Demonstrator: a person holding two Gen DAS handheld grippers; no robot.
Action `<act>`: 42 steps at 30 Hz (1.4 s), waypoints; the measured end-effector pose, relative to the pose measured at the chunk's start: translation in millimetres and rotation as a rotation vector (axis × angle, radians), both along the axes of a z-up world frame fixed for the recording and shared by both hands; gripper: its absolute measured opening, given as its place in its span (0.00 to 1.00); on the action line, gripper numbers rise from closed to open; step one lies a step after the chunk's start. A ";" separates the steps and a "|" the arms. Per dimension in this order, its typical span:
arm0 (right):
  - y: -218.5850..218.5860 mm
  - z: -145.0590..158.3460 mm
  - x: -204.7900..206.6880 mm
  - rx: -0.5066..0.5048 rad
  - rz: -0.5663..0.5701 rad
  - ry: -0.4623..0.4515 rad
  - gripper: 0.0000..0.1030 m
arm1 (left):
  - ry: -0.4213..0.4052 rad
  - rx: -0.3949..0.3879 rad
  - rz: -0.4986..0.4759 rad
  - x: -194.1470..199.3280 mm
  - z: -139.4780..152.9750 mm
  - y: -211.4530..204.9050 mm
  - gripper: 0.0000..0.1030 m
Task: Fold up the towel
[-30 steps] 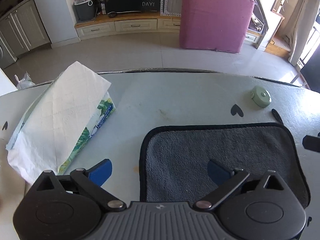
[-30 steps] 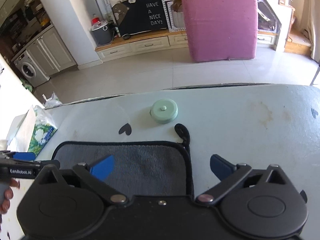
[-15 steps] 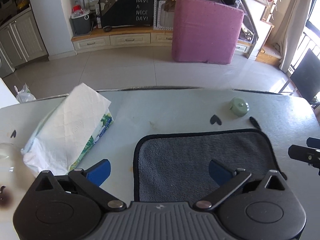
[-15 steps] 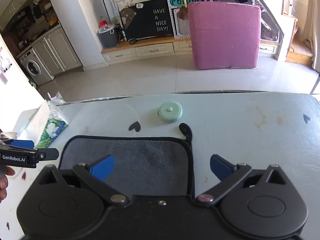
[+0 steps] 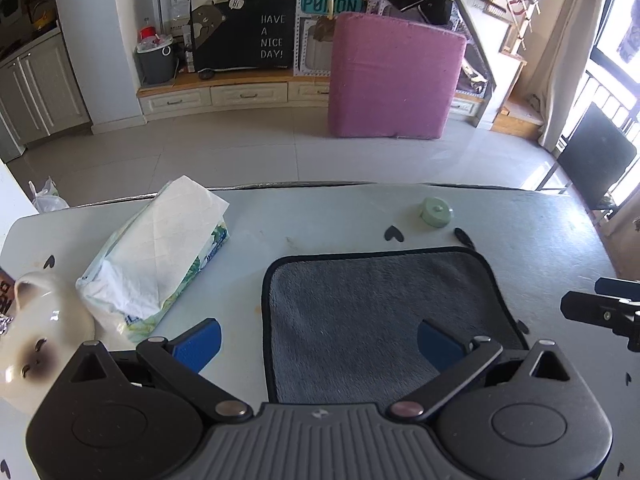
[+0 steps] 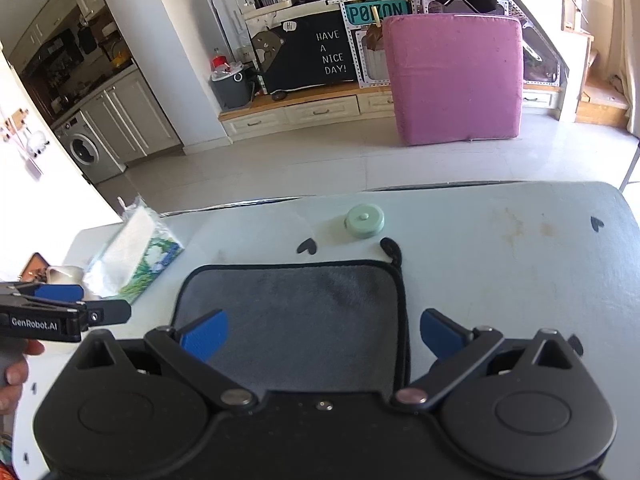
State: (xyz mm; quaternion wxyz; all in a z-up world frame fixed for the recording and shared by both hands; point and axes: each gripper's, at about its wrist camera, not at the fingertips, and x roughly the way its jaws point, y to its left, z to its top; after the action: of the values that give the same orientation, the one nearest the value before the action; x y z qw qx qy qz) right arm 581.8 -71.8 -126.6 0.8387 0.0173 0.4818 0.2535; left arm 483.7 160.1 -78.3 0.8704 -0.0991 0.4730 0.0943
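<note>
A grey towel point(image 5: 380, 312) with a black hem lies flat on the pale table point(image 5: 320, 208); it also shows in the right wrist view point(image 6: 296, 312). My left gripper point(image 5: 318, 338) is open and empty above the towel's near left part, its left pad over bare table. My right gripper point(image 6: 324, 332) is open and empty above the towel's near right edge, its right pad over bare table. The towel's black hanging loop point(image 6: 392, 250) sticks out at the far right corner. Each gripper shows at the edge of the other's view.
A tissue pack point(image 5: 156, 256) lies left of the towel. A white mug point(image 5: 36, 332) stands at the near left. A small round green tin point(image 5: 436, 211) sits beyond the towel. The table's far edge point(image 6: 400, 190) drops to tiled floor with a pink cushion point(image 6: 456, 76).
Both grippers have pulled back and risen, so more of the table and room shows. The towel lies unchanged. The white mug has come into the left wrist view.
</note>
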 end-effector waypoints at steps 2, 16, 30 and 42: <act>-2.9 6.3 -8.5 0.007 -0.001 -0.009 0.99 | -0.012 -0.003 0.000 -9.8 5.7 -2.5 1.00; -27.9 48.3 -79.4 0.082 0.011 -0.059 0.99 | -0.113 -0.017 0.001 -88.1 49.8 -21.6 1.00; -57.6 81.8 -153.6 0.127 0.028 -0.124 0.99 | -0.184 0.017 -0.031 -168.2 73.5 -56.1 1.00; -88.2 102.2 -224.4 0.138 0.039 -0.185 0.99 | -0.245 0.031 -0.073 -236.3 86.6 -91.6 1.00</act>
State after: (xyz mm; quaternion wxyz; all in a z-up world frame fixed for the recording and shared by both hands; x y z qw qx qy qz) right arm 357.4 -159.9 -24.4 0.8714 0.0422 0.3839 0.3026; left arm 247.3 68.5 8.3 0.9260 -0.0789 0.3647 0.0570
